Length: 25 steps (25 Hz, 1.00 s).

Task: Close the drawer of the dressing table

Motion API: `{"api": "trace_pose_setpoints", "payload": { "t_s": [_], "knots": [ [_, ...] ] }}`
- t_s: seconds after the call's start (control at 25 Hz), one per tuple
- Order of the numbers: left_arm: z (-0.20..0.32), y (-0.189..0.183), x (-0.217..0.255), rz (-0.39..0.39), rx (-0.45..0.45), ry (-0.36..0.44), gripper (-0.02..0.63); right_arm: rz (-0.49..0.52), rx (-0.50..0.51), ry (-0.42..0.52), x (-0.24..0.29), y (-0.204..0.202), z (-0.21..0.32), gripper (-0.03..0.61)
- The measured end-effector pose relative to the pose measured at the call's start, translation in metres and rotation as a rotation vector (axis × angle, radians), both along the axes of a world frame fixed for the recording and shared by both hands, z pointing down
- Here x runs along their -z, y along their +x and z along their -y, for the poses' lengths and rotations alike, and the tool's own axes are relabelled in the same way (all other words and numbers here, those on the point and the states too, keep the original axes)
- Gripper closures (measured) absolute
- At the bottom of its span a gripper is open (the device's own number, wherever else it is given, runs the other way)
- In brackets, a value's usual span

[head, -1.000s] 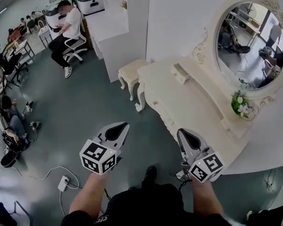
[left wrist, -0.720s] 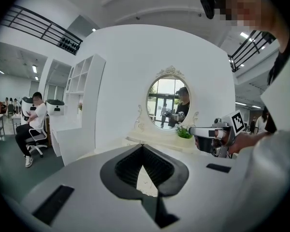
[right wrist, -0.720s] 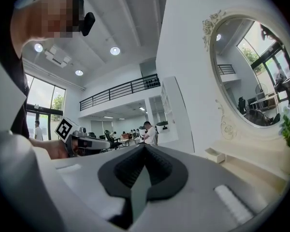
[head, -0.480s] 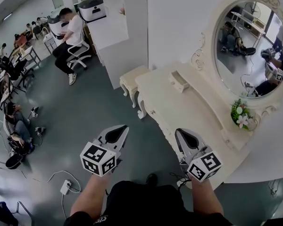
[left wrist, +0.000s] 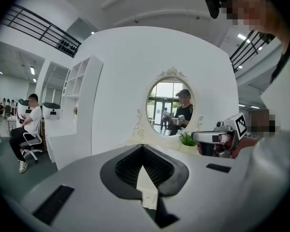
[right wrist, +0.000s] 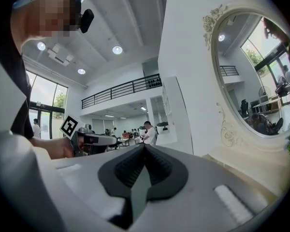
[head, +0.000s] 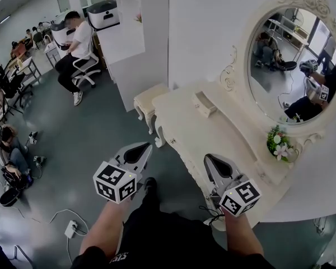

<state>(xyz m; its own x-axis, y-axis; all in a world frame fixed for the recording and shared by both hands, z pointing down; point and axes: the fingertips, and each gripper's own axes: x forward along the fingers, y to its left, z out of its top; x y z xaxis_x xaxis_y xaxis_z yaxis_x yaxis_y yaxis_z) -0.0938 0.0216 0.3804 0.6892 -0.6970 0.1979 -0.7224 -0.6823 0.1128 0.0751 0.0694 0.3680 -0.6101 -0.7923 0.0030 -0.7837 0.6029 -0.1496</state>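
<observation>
Overhead, the head view takes in the grey floor (head: pixel 89 133) and a seated person (head: pixel 73 41) at a desk far off to the left, ground that neither gripper view shows at this breadth. Against the white wall (head: pixel 201 27) stands the cream dressing table (head: pixel 213 133), with its oval mirror (head: pixel 288 60) above it and a matching stool (head: pixel 148 101) just beside its far end. Only this view shows the table top and the drawer (head: pixel 204 103), a small box that juts out from the raised back ledge near the far end, well apart from both grippers. The left gripper (head: pixel 147 148) hangs over the floor off the table's front, while the right gripper (head: pixel 208 159) is by the table's front edge. Each gripper's own view shows what the head view cannot, namely the jaw tips pressed together with nothing pinched between them. The left gripper view faces the mirror head-on and catches the person's reflection, whereas the right gripper view sees it edge-on. Small white flowers (head: pixel 278 143) sit below the mirror.
</observation>
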Motion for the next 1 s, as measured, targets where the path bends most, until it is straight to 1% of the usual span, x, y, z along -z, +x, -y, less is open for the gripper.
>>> {"api": "trace_pose_setpoints", "payload": {
  "t_s": [0.2, 0.4, 0.6, 0.76, 1.0],
  "knots": [
    [0.043, 0.015, 0.002, -0.014, -0.053, 0.007, 0.609, -0.017, -0.046, -0.008, -0.001, 0.009, 0.032, 0.568],
    [0.096, 0.023, 0.001, -0.017, -0.113, 0.004, 0.609, -0.026, -0.095, -0.036, -0.005, 0.01, 0.079, 0.568],
    [0.156, 0.012, -0.006, 0.0, -0.161, -0.008, 0.609, -0.036, -0.137, -0.063, -0.008, -0.005, 0.135, 0.568],
    [0.2, 0.0, -0.011, -0.017, -0.197, -0.026, 0.609, -0.039, -0.187, -0.081, -0.006, -0.018, 0.176, 0.568],
    [0.243, -0.015, -0.018, -0.02, -0.266, -0.047, 0.609, -0.047, -0.254, -0.103, -0.009, -0.036, 0.218, 0.568]
  ]
}}
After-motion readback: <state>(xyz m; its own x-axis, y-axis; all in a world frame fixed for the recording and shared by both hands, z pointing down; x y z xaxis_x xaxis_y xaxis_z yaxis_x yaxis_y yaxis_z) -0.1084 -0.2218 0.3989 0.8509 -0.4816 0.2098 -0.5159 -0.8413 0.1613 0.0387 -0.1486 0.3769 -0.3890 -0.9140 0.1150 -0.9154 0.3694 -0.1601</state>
